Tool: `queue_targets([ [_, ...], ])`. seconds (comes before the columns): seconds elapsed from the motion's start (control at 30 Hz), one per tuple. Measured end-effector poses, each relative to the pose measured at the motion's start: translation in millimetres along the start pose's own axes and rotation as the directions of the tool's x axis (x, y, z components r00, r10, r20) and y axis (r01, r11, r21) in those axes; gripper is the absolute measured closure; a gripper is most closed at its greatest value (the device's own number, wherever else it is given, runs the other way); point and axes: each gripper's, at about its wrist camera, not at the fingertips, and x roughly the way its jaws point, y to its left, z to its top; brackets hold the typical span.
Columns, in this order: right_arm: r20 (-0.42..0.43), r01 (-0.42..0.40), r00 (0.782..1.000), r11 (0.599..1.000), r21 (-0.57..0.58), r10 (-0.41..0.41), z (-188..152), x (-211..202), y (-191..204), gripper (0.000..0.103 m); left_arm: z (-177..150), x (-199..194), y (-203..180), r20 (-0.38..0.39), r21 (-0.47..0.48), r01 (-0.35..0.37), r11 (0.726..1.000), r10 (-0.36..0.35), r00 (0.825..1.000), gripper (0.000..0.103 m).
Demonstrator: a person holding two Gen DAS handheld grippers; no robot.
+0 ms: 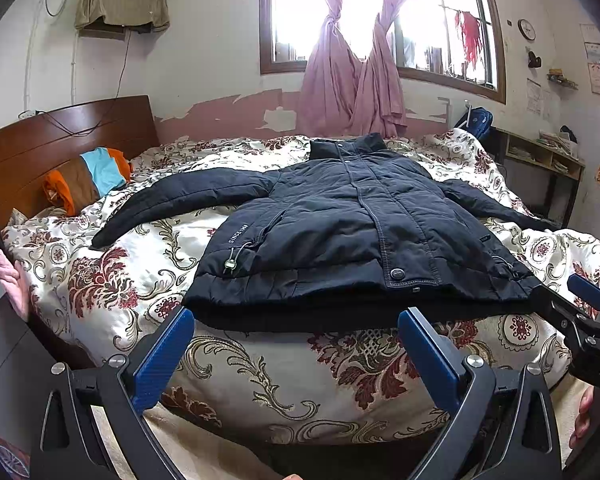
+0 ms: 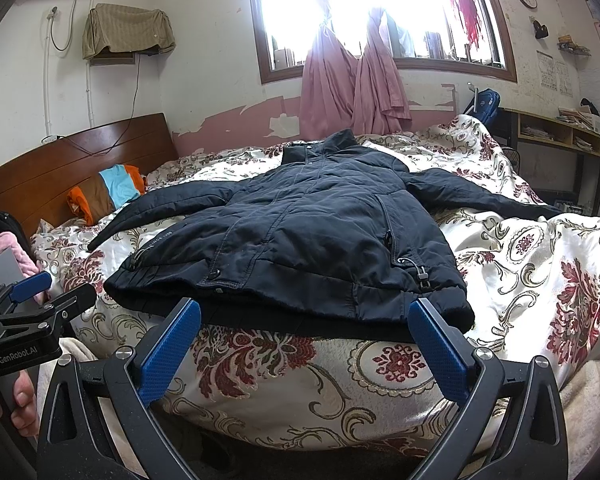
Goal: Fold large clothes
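A dark navy padded jacket (image 1: 340, 220) lies flat, front up, on the bed, collar toward the window and both sleeves spread out; it also shows in the right wrist view (image 2: 312, 240). My left gripper (image 1: 296, 320) is open and empty, just short of the jacket's hem near its left half. My right gripper (image 2: 306, 316) is open and empty, at the hem's right half. Each gripper shows in the other's view: the right one (image 1: 580, 300) at the right edge, the left one (image 2: 48, 292) at the left edge.
The bed has a floral cream and red quilt (image 1: 260, 380), a wooden headboard (image 1: 60, 148) at the left and a striped pillow (image 1: 88, 180). Pink curtains (image 1: 352, 80) hang at the window behind. A shelf desk (image 1: 540, 160) stands at the right.
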Motion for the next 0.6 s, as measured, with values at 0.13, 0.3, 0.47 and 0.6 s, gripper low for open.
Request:
queue_targets([
  [0.13,-0.001,-0.001,1.000,1.000,0.000,0.001,0.0,0.3,-0.4,0.001,0.1,0.2,-0.3,-0.001,0.000,-0.001,1.000,0.001,1.000,0.000],
  [0.3,-0.001,0.000,1.000,1.000,0.000,0.000,-1.0,-0.7,1.8,0.001,0.0,0.1,0.1,-0.002,0.000,0.001,1.000,-0.001,1.000,0.000],
  [0.47,-0.003,-0.002,1.000,1.000,-0.001,0.002,-1.2,-1.4,2.6,0.001,-0.1,0.2,-0.3,-0.002,-0.002,0.003,1.000,-0.003,1.000,0.000],
  [0.6,-0.021,0.002,1.000,1.000,-0.004,-0.002,-5.6,4.7,1.5,0.001,-4.6,1.1,0.2,-0.007,0.003,-0.005,1.000,0.005,1.000,0.000],
])
